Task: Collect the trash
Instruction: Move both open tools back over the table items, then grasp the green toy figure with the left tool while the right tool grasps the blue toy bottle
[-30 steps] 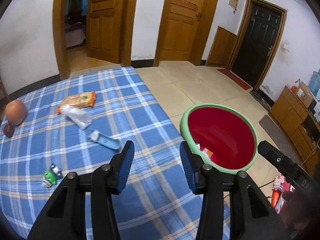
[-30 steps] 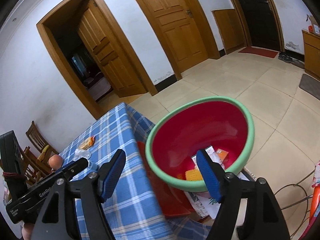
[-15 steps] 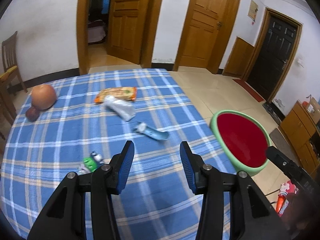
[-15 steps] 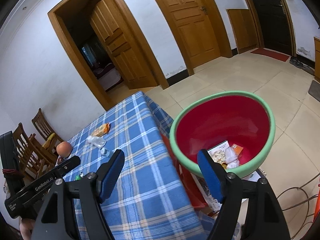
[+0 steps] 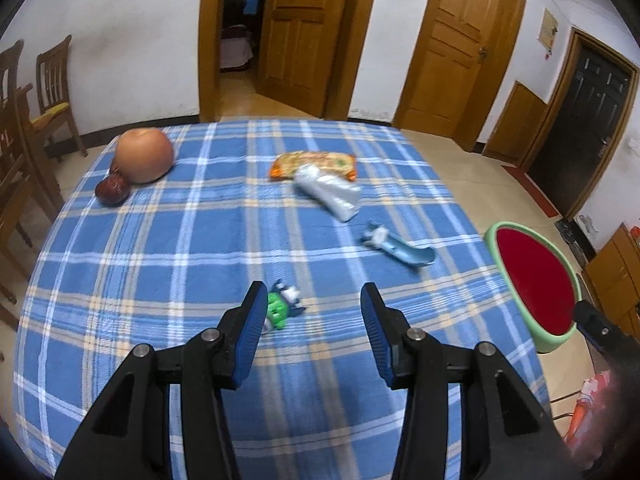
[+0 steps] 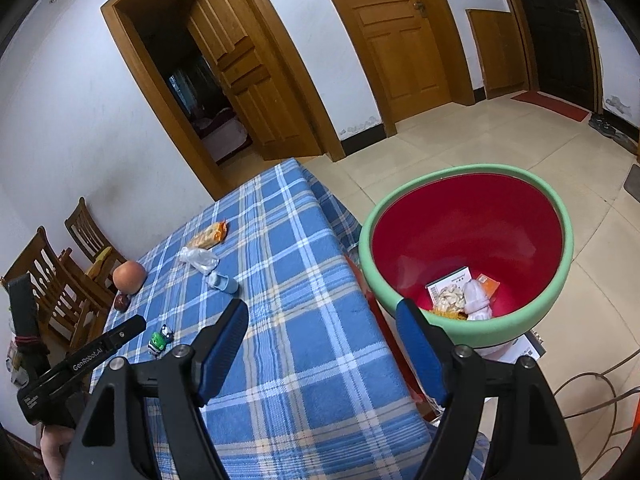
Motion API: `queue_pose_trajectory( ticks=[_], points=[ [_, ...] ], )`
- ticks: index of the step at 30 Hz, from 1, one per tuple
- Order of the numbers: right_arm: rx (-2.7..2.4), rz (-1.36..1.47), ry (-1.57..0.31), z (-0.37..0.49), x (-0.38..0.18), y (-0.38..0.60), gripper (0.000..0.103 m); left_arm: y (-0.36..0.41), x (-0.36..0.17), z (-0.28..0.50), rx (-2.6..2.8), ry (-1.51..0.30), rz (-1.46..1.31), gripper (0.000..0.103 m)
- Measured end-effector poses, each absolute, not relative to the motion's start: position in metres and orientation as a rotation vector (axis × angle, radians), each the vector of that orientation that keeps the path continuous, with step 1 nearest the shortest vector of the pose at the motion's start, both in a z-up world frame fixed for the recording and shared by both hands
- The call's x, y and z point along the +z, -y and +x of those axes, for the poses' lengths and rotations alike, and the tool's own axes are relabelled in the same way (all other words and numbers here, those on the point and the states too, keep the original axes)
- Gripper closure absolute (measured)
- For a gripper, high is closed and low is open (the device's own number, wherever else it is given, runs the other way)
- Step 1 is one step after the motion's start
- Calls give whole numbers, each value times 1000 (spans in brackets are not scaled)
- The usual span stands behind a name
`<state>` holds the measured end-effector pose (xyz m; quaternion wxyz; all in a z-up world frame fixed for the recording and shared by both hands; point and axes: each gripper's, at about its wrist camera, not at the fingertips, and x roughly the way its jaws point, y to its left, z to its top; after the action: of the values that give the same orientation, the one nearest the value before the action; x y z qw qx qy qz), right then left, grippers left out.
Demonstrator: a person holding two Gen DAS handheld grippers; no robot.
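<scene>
On the blue plaid tablecloth point(image 5: 160, 264) lie a small green and white wrapper point(image 5: 282, 306), a blue tube-like scrap point(image 5: 400, 246), a crumpled clear plastic bag point(image 5: 330, 192) and an orange snack packet point(image 5: 316, 162). My left gripper point(image 5: 314, 306) hangs open above the cloth; the green wrapper sits just by its left finger, untouched. My right gripper point(image 6: 322, 330) is open and empty over the table's right edge. Beside the table stands a bin point(image 6: 560, 216), green outside, red inside, with several pieces of trash at its bottom. The same wrapper point(image 6: 160, 338) shows in the right wrist view.
A large round orange fruit point(image 5: 145, 154) and a small dark red one point(image 5: 112, 192) rest at the table's far left. Wooden chairs point(image 5: 52, 92) stand left of the table. Doors and tiled floor lie beyond; a cabinet point(image 5: 616, 276) and cables point(image 6: 592, 384) are at the right.
The left gripper has swung left from the bin toward the middle of the table, bringing the green wrapper next to its left finger. The right gripper shifted slightly, keeping the bin in view.
</scene>
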<state>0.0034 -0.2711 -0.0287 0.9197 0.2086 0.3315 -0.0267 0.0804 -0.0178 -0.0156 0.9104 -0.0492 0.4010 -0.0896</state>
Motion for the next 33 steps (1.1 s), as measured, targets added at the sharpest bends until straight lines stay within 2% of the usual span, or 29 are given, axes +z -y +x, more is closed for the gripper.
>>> queue_pose_trajectory(
  ticks=[18,23,25,33],
  points=[
    [-39,407,-737,16,-38,257,25,6,-59,99,-168,-920,-79,55],
    [-34,402,-749,19,-41,255,25,9,-61,99,-157,-901,-32,65],
    [-32,398,-753,20,-42,253,25,9,-61,100,-157,-898,-22,73],
    [-6,362,-773,32,-44,241,25,2,-57,101,-172,-885,-67,74]
  ],
)
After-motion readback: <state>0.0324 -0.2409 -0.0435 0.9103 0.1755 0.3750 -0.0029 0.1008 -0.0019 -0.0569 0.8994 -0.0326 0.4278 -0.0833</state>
